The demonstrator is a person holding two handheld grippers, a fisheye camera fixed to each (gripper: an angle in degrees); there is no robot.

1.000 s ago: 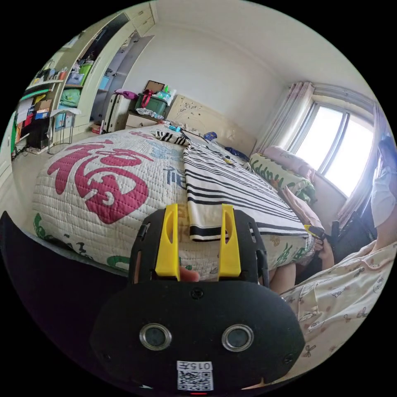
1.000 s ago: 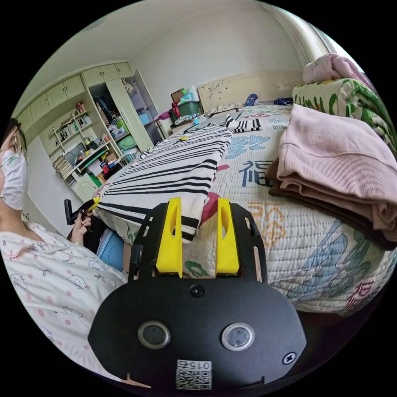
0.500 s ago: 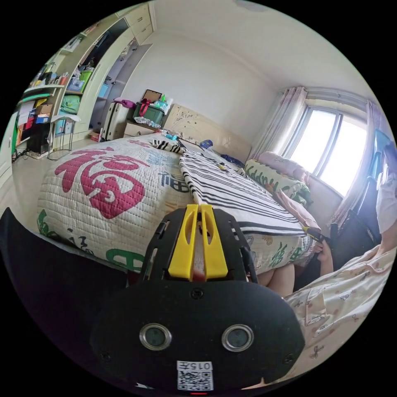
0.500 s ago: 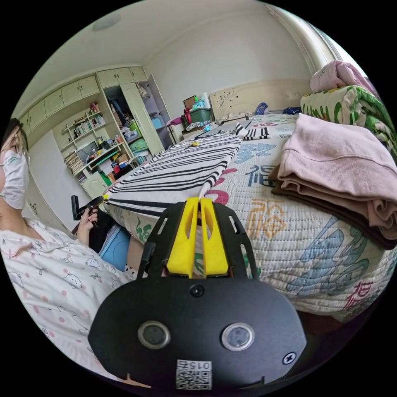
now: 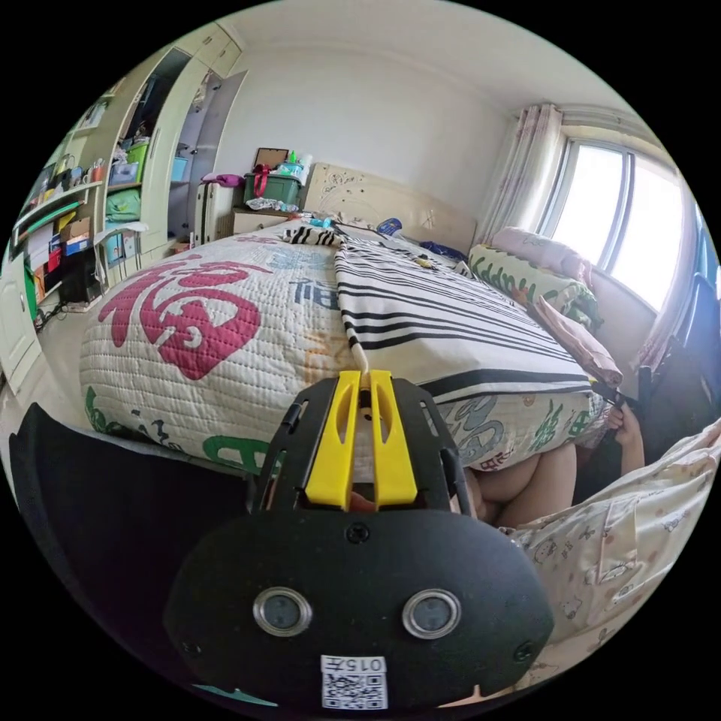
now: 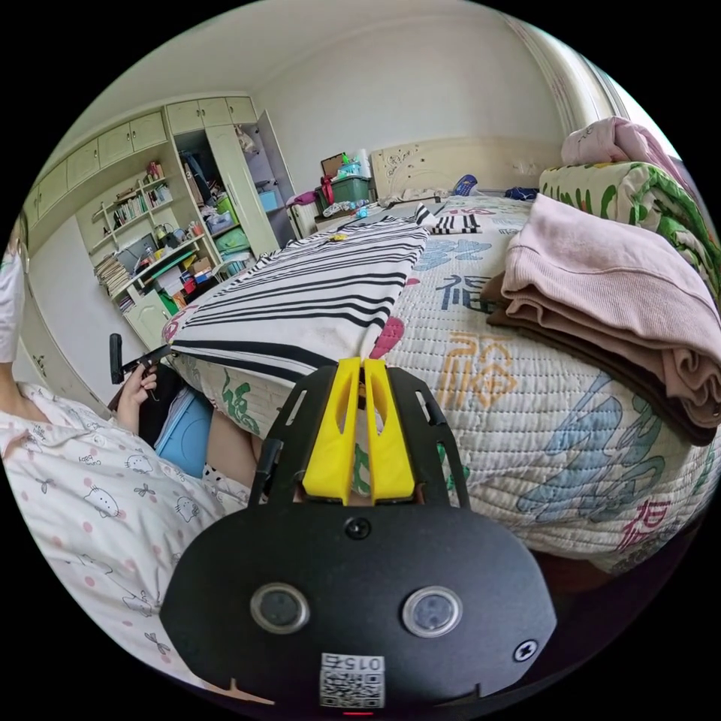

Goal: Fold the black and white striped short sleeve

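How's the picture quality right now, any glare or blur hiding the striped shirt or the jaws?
Left gripper view: the window is blown out white, but the striped shirt and left gripper stay sharp. Right gripper view: even light, no glare; the shirt and right gripper are crisp. Both views bend the bed with fisheye distortion.

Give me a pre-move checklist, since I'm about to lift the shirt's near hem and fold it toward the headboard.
1. Left gripper shut on a hem corner of the striped shirt: ok.
2. Right gripper shut on the other corner: ok.
3. Hem taut between both grippers: ok.
4. Shirt lying flat on the quilt: ok.
5. Far sleeve spread flat: cannot tell.
6. Folded pink pile apart from the shirt: ok.
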